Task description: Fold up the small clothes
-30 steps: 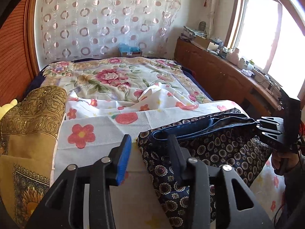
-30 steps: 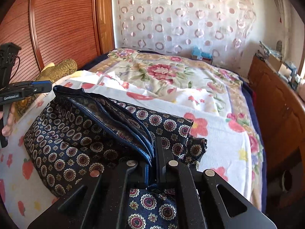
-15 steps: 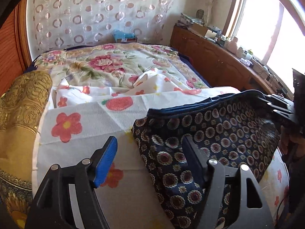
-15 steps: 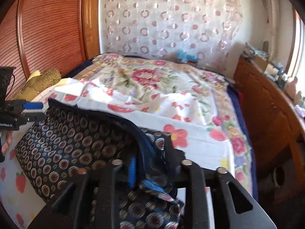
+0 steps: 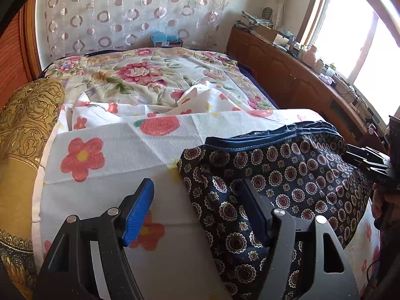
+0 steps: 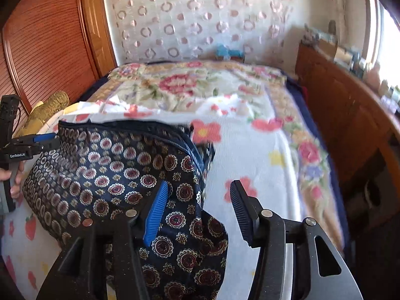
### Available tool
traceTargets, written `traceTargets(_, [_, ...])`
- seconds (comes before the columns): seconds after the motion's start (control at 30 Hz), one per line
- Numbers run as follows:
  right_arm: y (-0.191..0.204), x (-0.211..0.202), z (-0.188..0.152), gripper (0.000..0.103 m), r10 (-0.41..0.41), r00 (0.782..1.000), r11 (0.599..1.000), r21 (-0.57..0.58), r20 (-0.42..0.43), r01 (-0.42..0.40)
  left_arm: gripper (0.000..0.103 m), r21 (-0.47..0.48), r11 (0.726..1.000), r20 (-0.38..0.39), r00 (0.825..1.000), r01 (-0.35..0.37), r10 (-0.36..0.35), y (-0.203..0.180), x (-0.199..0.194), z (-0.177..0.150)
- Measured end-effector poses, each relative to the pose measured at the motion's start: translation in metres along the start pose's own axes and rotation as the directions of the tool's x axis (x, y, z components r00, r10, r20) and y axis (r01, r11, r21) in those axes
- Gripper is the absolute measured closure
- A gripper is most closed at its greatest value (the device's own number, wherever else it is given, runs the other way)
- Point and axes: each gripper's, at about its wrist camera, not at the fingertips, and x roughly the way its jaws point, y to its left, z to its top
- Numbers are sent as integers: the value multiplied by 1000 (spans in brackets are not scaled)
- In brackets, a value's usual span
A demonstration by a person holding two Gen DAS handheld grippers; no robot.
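Having released the patterned shorts point(image 6: 130, 175), the right gripper point(image 6: 197, 212) now stands wide; the left gripper point(image 5: 197, 210) is wide too, so this fold seems finished.

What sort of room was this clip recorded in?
Most likely a home bedroom. A bed with a floral cover fills the view, a patterned curtain hangs behind it, and a cluttered wooden cabinet runs under the window.
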Motion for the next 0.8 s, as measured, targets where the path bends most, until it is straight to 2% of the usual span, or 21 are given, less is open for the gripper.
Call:
traceTargets(0.2, [-12,19,5,49,60,998,996,61,-36,-58,32,4,1000,-11,1000,14,-14,0,1,-2])
traceTargets(0.4, [-19,27,17,50,109,994,993,43,-22,-108,32,7,999,-14,999,50,-50,0,3,1])
traceTargets(0.57, [-13,33,17,70,121,992,993,-9,-35,-121,48,19,997,-30,997,75,-74,-3,8,8])
traceTargets(0.67, [-13,34,17,82,148,988,989,-17,-48,-149,65,32,996,-36,996,88,-86,-6,10,8])
traceTargets(0.73, [-14,34,16,89,154,987,987,-28,-49,-155,85,40,995,-40,995,92,-91,-8,11,9])
traceTargets(0.8, [-11,30,16,92,144,989,988,-46,-35,-145,95,44,994,-30,995,97,-96,-11,7,9])
